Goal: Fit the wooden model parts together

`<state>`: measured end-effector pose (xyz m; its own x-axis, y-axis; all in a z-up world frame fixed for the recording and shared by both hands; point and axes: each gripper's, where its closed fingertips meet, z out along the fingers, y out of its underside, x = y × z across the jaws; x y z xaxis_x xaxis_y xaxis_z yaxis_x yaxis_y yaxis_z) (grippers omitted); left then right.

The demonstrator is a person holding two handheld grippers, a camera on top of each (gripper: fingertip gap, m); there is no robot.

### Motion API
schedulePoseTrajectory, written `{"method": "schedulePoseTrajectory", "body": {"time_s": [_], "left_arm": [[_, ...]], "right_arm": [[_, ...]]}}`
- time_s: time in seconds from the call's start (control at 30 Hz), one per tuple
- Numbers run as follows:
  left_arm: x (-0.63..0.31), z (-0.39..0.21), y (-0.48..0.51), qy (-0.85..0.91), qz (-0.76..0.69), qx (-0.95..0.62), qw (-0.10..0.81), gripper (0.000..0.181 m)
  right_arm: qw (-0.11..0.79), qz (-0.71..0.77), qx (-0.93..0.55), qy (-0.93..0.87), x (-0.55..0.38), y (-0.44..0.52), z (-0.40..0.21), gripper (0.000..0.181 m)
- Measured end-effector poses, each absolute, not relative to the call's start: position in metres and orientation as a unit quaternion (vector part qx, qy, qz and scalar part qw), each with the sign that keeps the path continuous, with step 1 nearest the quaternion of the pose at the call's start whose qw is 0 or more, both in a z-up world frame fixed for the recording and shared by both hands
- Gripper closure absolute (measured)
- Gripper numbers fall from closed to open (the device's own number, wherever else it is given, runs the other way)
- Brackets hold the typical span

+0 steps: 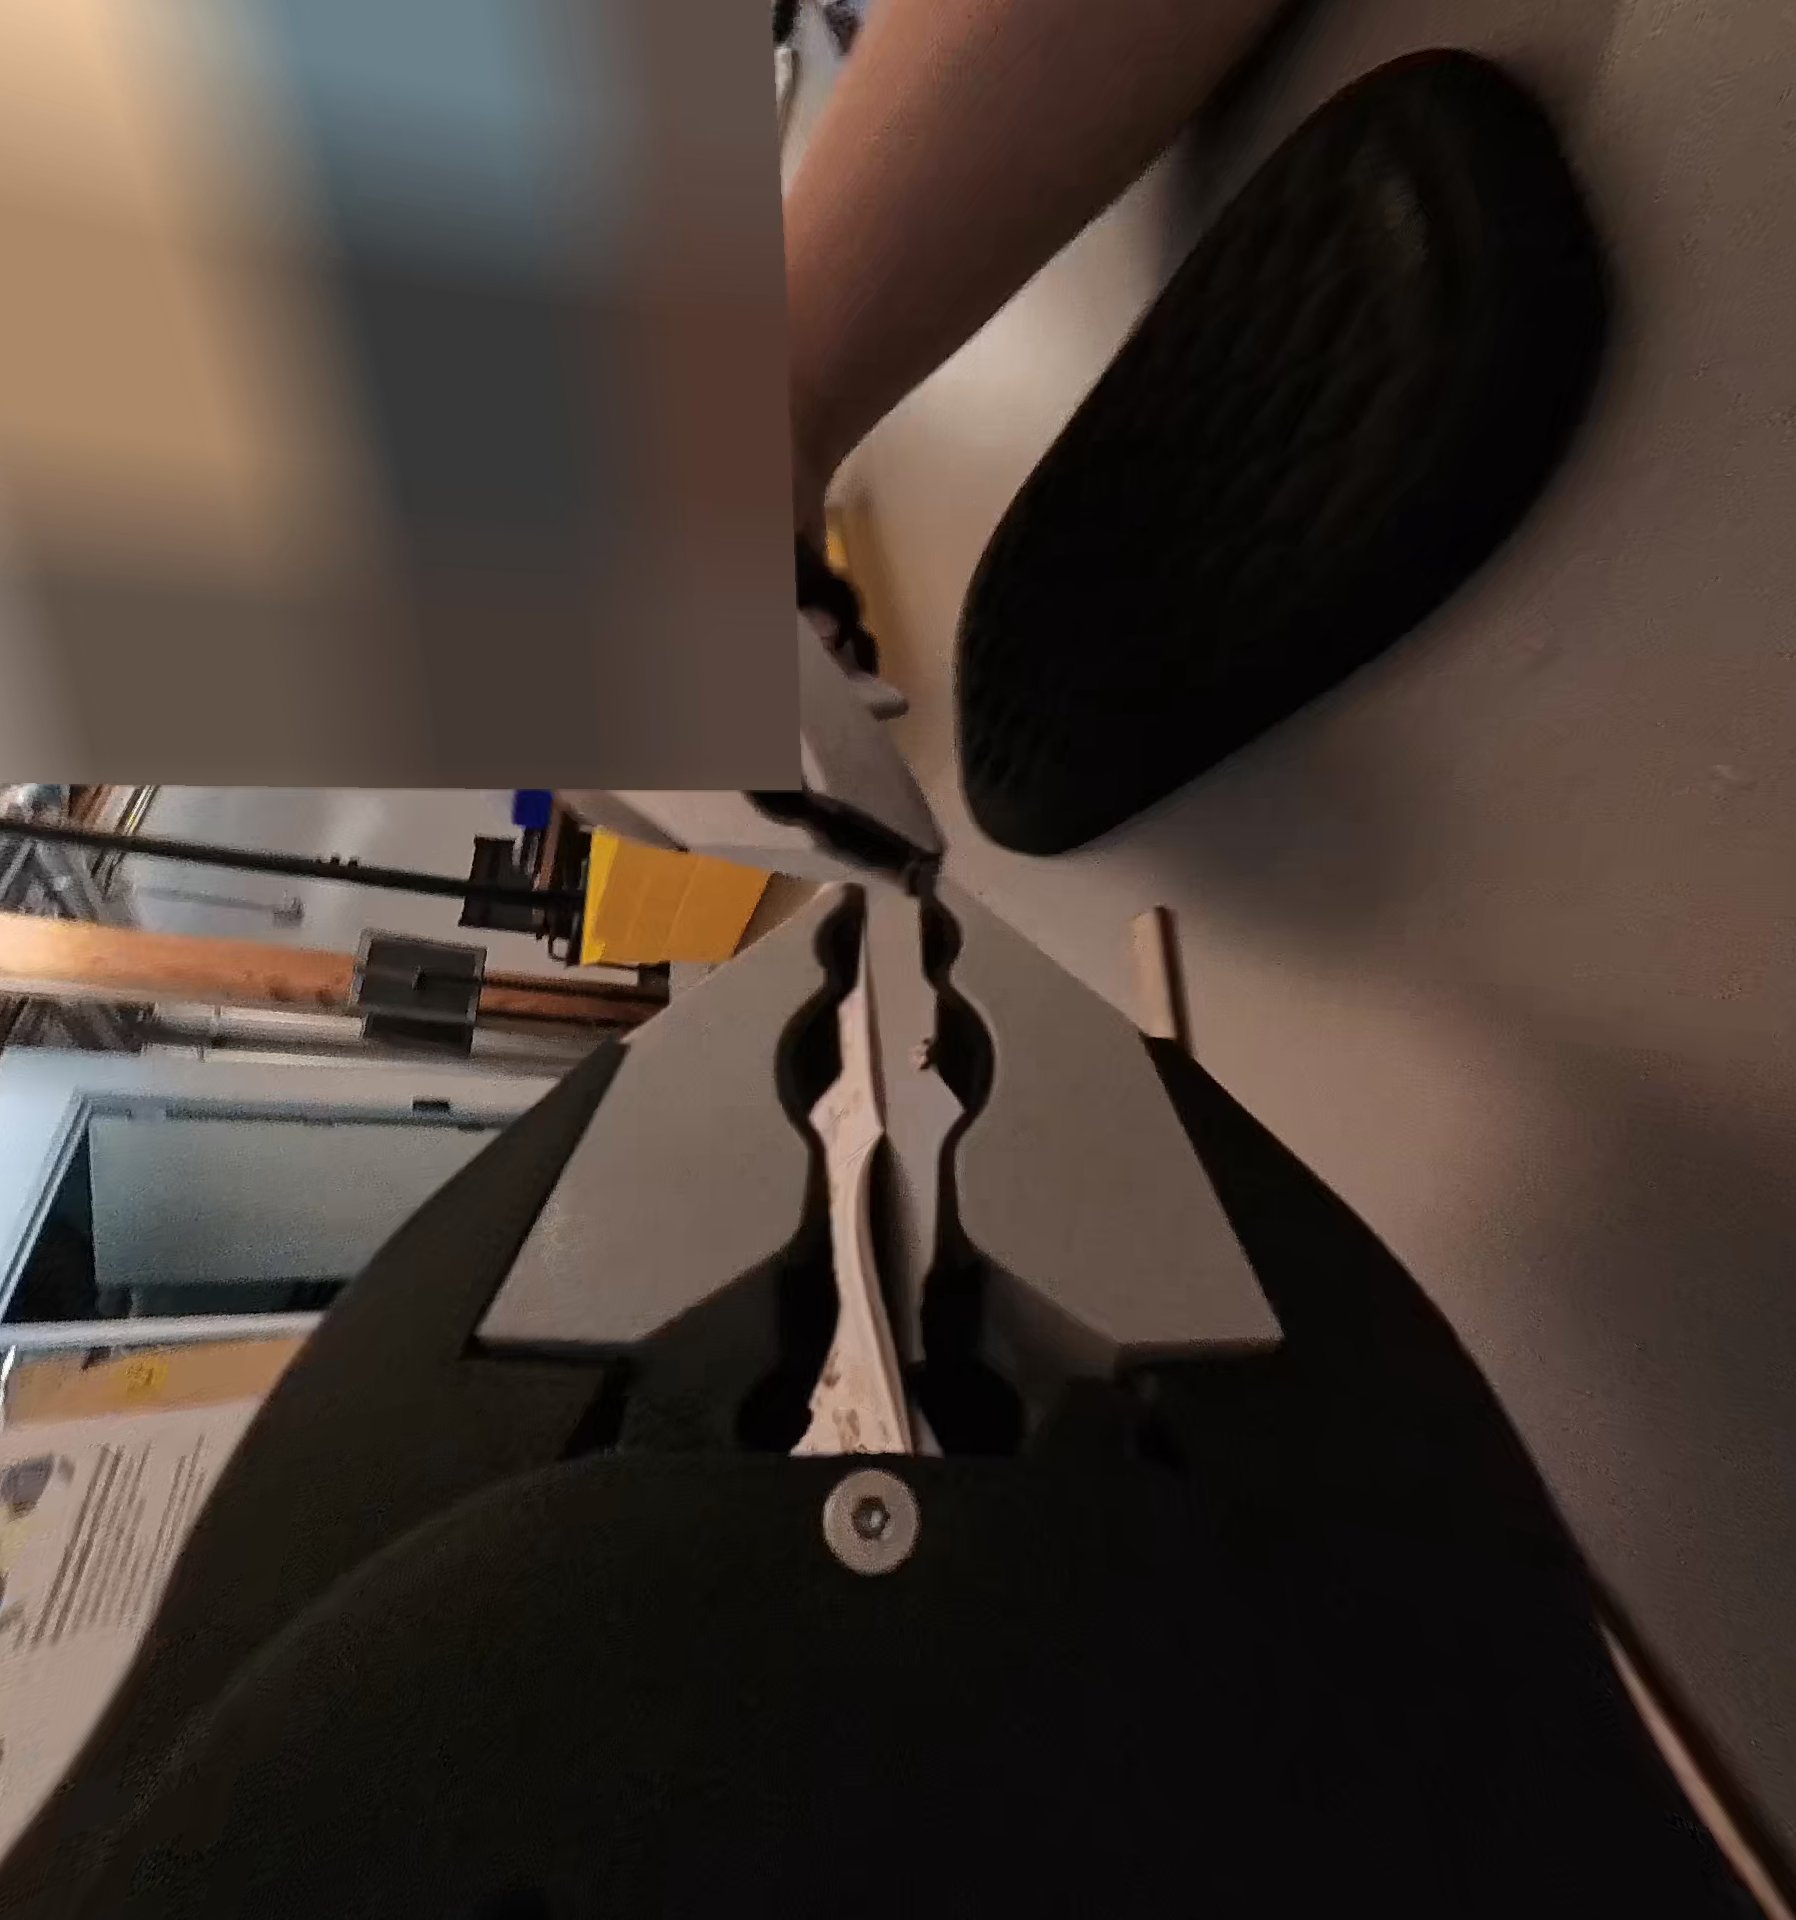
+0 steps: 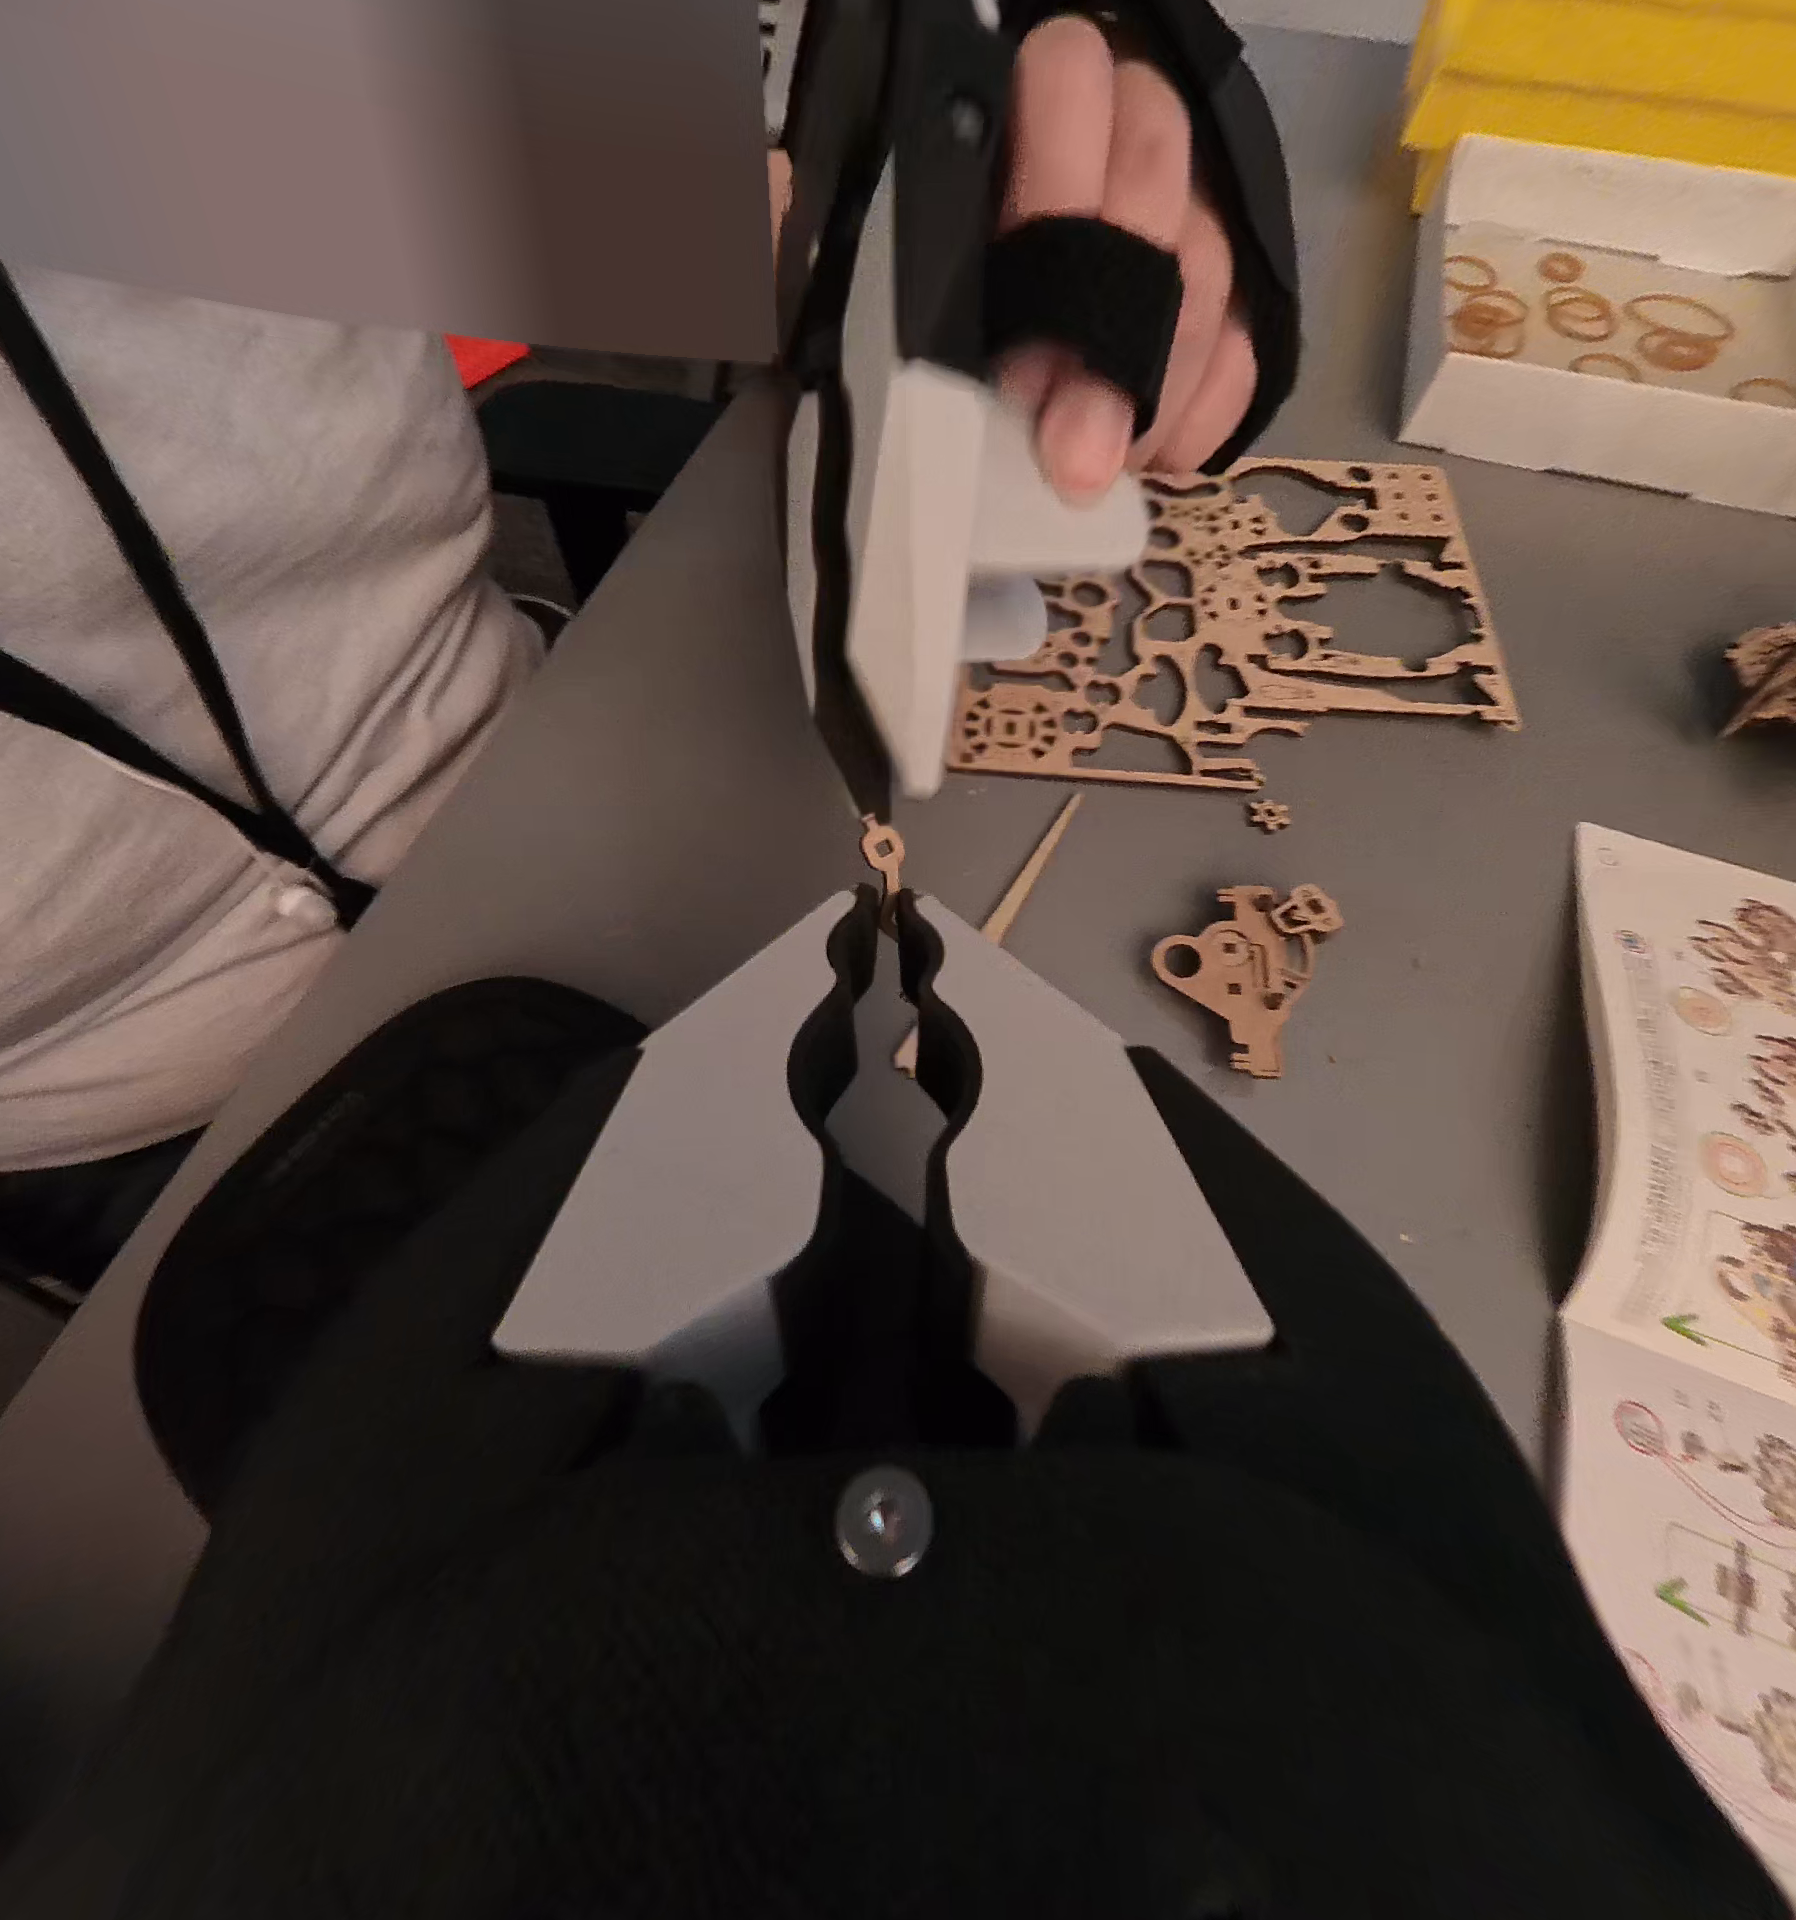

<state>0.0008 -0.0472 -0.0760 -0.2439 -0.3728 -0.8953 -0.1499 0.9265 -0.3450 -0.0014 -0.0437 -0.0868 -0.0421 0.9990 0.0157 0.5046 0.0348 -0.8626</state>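
Right gripper [image 2: 881, 914]: I see my jaws nearly closed at the tips, pinching the lower stem of a small wooden link piece [image 2: 883, 862]; the fingers point away from me, over the surface edge.
Small wooden link piece: thin, tan, with a square-holed head; it stands between the two grippers' tips, above the grey surface [image 2: 1393, 935].
Left gripper [image 2: 878, 790]: in the right wrist view it comes down from above, tips meeting the head of the same piece; the jaws look closed on it, though the contact point is small and dark.
Left hand [image 2: 1122, 260]: wrapped round the gripper handle, one finger under a black strap, fingertip on the grey trigger plate.
Left wrist view: rolled on its side; the left gripper [image 1: 894, 914] shows jaws nearly together, and the right gripper's tips [image 1: 873, 831] meet them head-on. The piece itself I cannot tell apart there.
Cut-out wooden sheet [image 2: 1289, 634]: flat on the surface, beyond the left gripper.
Part-built wooden assembly [image 2: 1252, 971]: flat on the surface, right of my right jaws, apart from them.
Wooden stick [image 2: 1034, 862]: lying between the sheet and my jaws.
Instruction booklet [image 2: 1725, 1195]: open at the right edge.
White box of rubber bands [image 2: 1642, 322]: far right corner, yellow boxes [image 2: 1642, 73] behind it.
Black pad [image 1: 1289, 447]: on the surface, near the edge.
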Motion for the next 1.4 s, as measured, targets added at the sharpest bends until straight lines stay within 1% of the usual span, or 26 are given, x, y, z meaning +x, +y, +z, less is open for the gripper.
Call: {"method": "schedulePoseTrajectory", "body": {"time_s": [0.03, 0.07, 0.17, 0.2, 0.3, 0.37, 0.43, 0.47, 0.53, 0.63, 0.7, 0.8, 0.83, 0.9, 1.0, 1.07, 1.4], "left_arm": [[-0.001, -0.066, -0.038, 0.767, -0.098, -0.187, 0.606, 0.165], [-0.004, -0.057, -0.028, 0.754, -0.106, -0.207, 0.614, 0.164], [-0.019, -0.038, 0.014, 0.711, -0.150, -0.299, 0.618, 0.166], [-0.024, -0.037, 0.031, 0.696, -0.168, -0.346, 0.606, 0.172], [-0.035, -0.048, 0.068, 0.642, -0.267, -0.495, 0.521, 0.178], [-0.036, -0.051, 0.071, 0.596, -0.370, -0.561, 0.440, 0.177], [-0.035, -0.054, 0.067, 0.553, -0.455, -0.604, 0.349, 0.167], [-0.034, -0.054, 0.063, 0.538, -0.487, -0.610, 0.317, 0.167], [-0.034, -0.065, 0.064, 0.524, -0.495, -0.633, 0.281, 0.159], [-0.038, -0.098, 0.061, 0.534, -0.456, -0.679, 0.213, 0.162], [-0.039, -0.112, 0.054, 0.523, -0.462, -0.699, 0.157, 0.172], [-0.039, -0.124, 0.045, 0.513, -0.468, -0.713, 0.098, 0.170], [-0.038, -0.126, 0.042, 0.513, -0.469, -0.714, 0.085, 0.167], [-0.035, -0.127, 0.039, 0.510, -0.475, -0.713, 0.075, 0.166], [-0.029, -0.129, 0.037, 0.511, -0.474, -0.712, 0.085, 0.169], [-0.028, -0.128, 0.035, 0.518, -0.473, -0.707, 0.089, 0.177], [-0.026, -0.126, 0.041, 0.466, -0.507, -0.722, 0.070, 0.181]], "right_arm": [[0.362, 0.336, -0.604, -0.626, 0.000, -0.037, -0.087, 0.181], [0.380, 0.304, -0.616, -0.619, 0.002, -0.026, -0.087, 0.181], [0.446, 0.196, -0.656, -0.576, 0.006, 0.014, -0.084, 0.181], [0.458, 0.174, -0.662, -0.567, 0.003, 0.020, -0.084, 0.181], [0.466, 0.100, -0.664, -0.576, -0.010, 0.030, -0.096, 0.181], [0.471, 0.025, -0.664, -0.579, -0.011, 0.040, -0.105, 0.181], [0.460, 0.006, -0.667, -0.587, -0.017, 0.041, -0.117, 0.181], [0.456, 0.005, -0.671, -0.584, -0.021, 0.042, -0.123, 0.180], [0.457, 0.001, -0.670, -0.584, -0.025, 0.044, -0.130, 0.180], [0.472, -0.005, -0.668, -0.576, -0.026, 0.050, -0.128, 0.181], [0.482, 0.004, -0.667, -0.568, -0.028, 0.051, -0.125, 0.181], [0.487, 0.006, -0.673, -0.558, -0.027, 0.053, -0.124, 0.181], [0.487, 0.007, -0.676, -0.552, -0.027, 0.053, -0.123, 0.181], [0.485, 0.016, -0.683, -0.547, -0.029, 0.053, -0.123, 0.181], [0.486, 0.015, -0.687, -0.541, -0.029, 0.053, -0.122, 0.181], [0.485, 0.012, -0.690, -0.537, -0.028, 0.054, -0.122, 0.181], [0.484, -0.013, -0.687, -0.542, -0.027, 0.053, -0.119, 0.180]]}}
